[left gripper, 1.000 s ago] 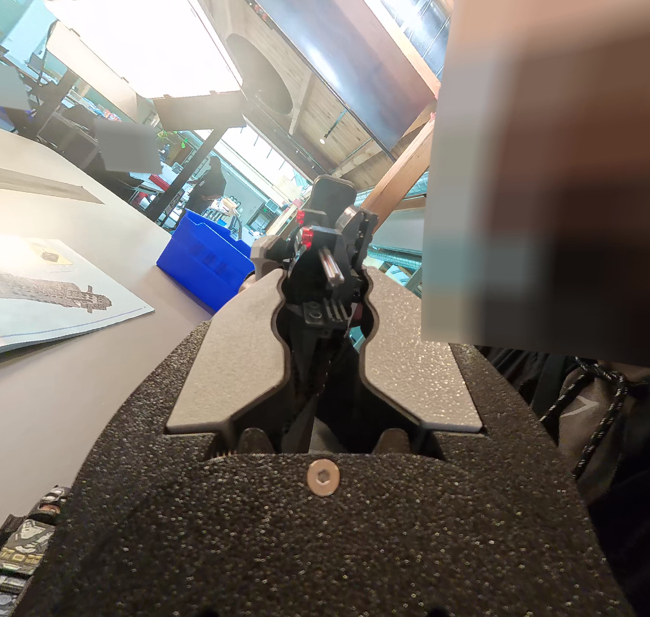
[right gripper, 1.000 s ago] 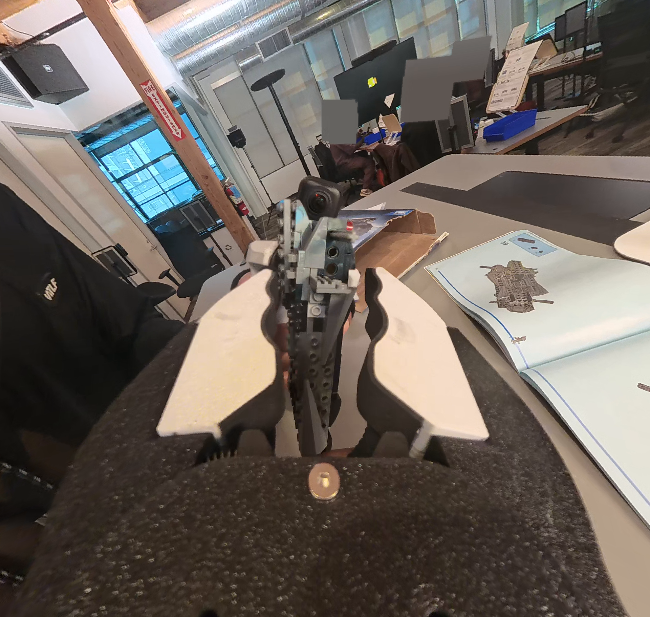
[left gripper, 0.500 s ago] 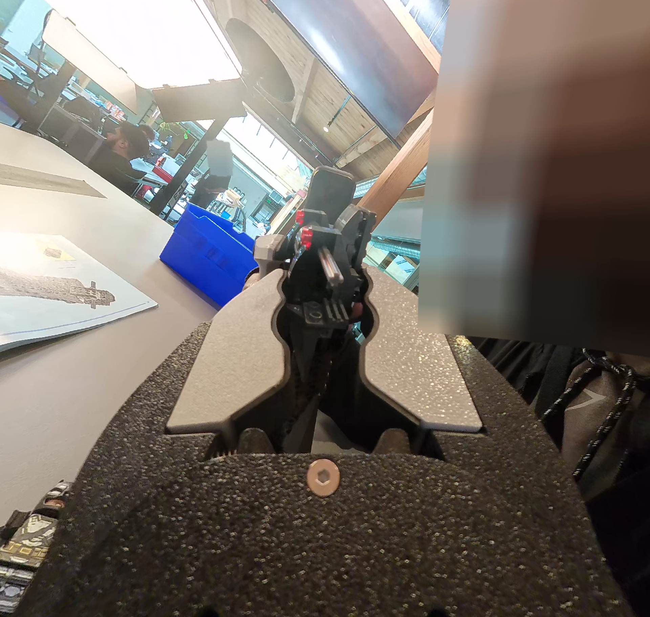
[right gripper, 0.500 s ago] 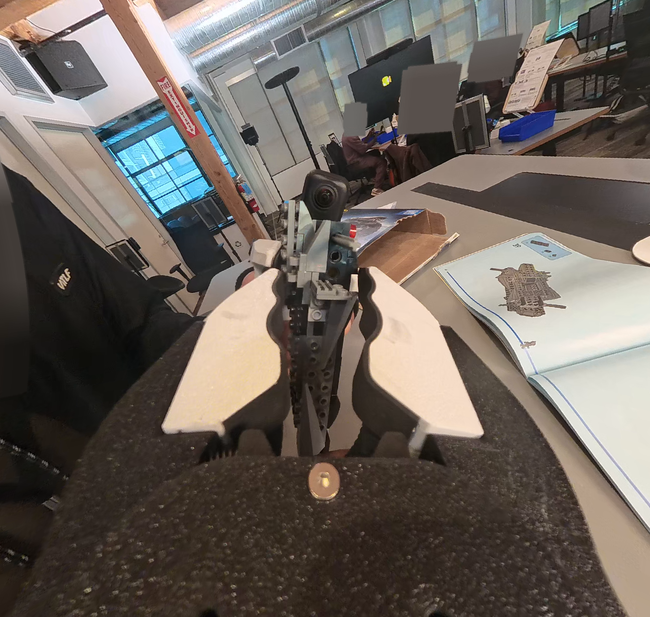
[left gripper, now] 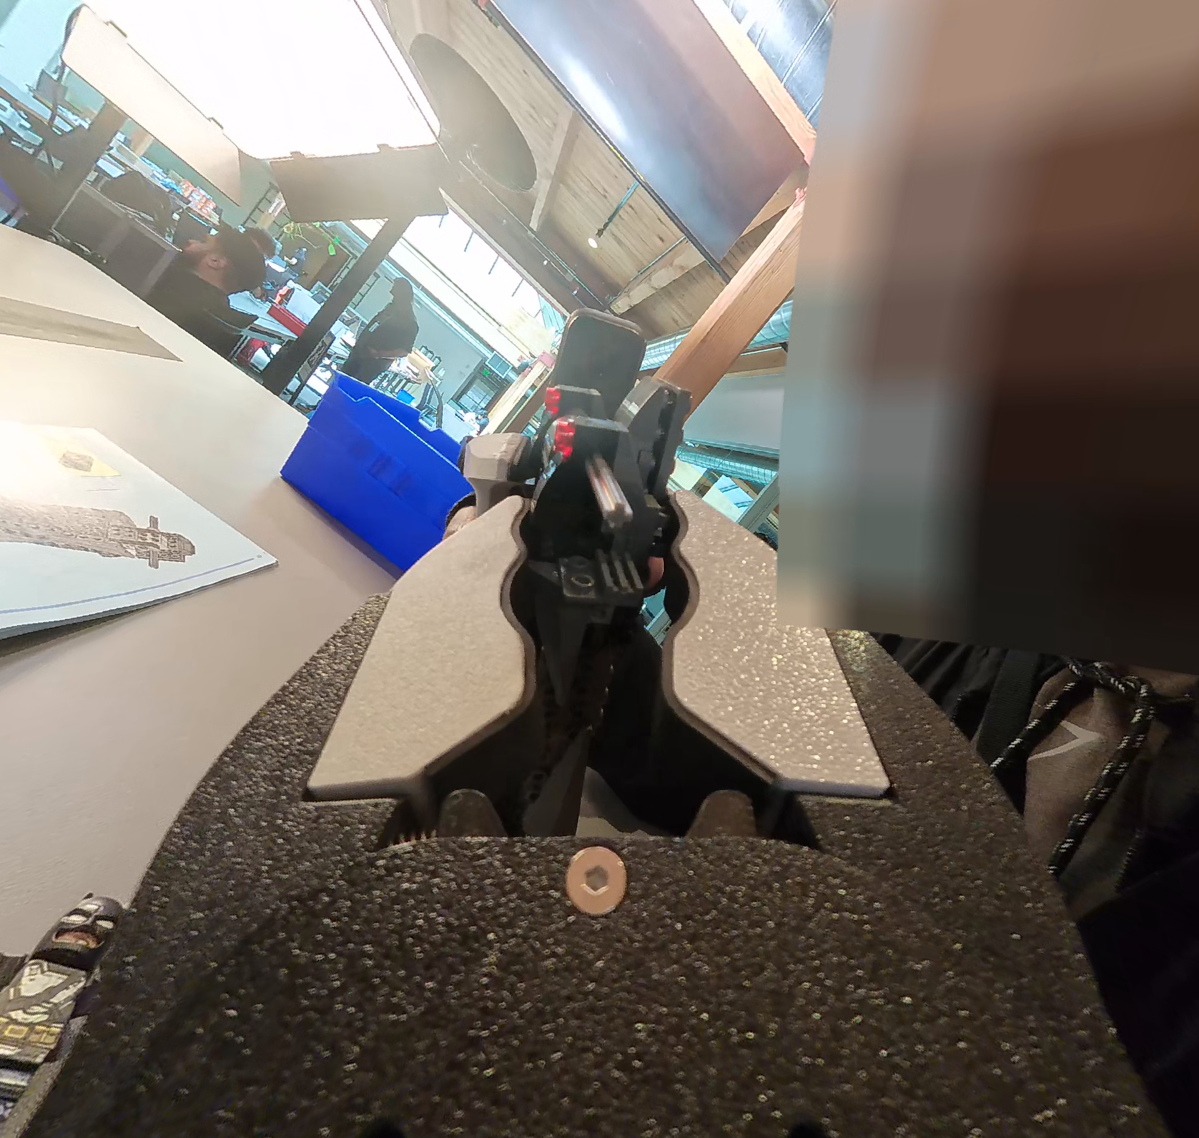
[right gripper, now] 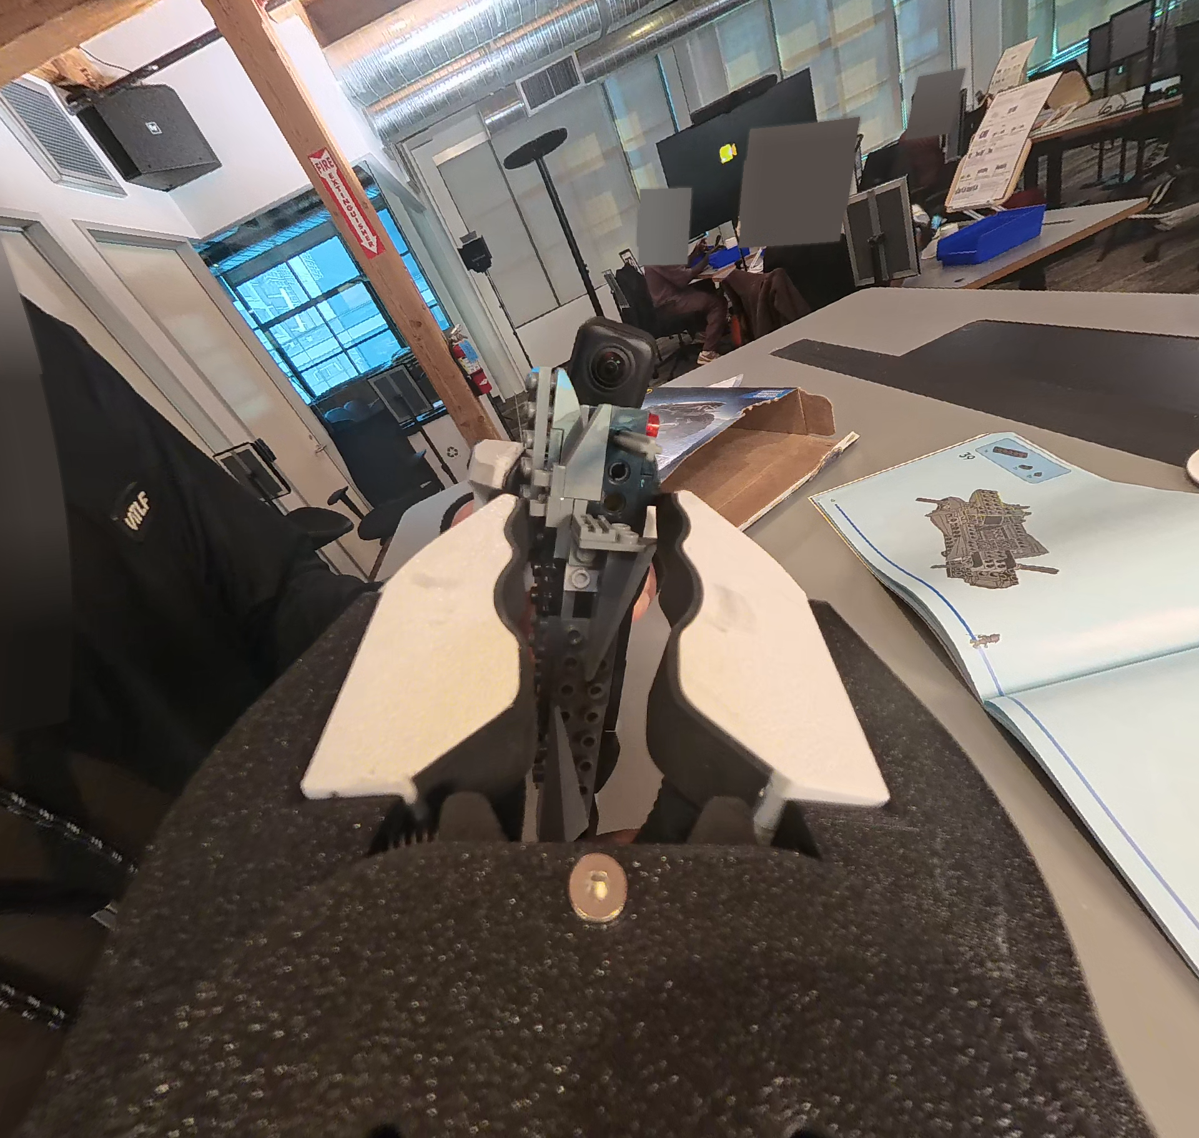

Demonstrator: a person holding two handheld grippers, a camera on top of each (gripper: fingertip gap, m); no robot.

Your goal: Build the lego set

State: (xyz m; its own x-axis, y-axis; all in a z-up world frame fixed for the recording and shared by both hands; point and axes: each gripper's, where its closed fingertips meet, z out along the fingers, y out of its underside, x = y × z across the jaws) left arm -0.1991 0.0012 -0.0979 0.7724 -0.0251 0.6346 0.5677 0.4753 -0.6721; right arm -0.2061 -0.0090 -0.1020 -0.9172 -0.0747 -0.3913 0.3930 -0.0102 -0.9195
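- The left gripper point(left gripper: 593, 545) is raised above the table point(left gripper: 162, 685) and tilts upward toward the ceiling beams.
- Its jaws are narrow and clamp a dark brick model point(left gripper: 584, 523), both pads pressed against the model's sides.
- The model stands on edge between the fingers point(left gripper: 454, 620), a thin wedge running back toward the wrist, with small red studs near its top.
- The right gripper point(right gripper: 587, 545) faces it from the opposite side, raised above the table's near edge and level with the room.
- Its jaws are also narrow and grip the same model point(right gripper: 584, 490), seen here as grey and dark blue-grey; the left finger point(right gripper: 448, 620) lies against it, and the right pad's contact is partly hidden.
- So the model is held in the air between the two grippers, off the table.
- Beyond it, each view shows the other gripper's camera point(right gripper: 610, 364) facing back.
- An open instruction booklet point(right gripper: 1038, 588) lies on the table to the right of the right gripper, showing a printed picture of a brick build and a page number.
- A torn cardboard box point(right gripper: 746, 451) lies behind the model on the table.
- A blue bin point(left gripper: 370, 484) sits near the far edge.
- A minifigure point(left gripper: 45, 990) lies at the near left corner.
- A red sign with writing hangs on a wooden post point(right gripper: 311, 153).
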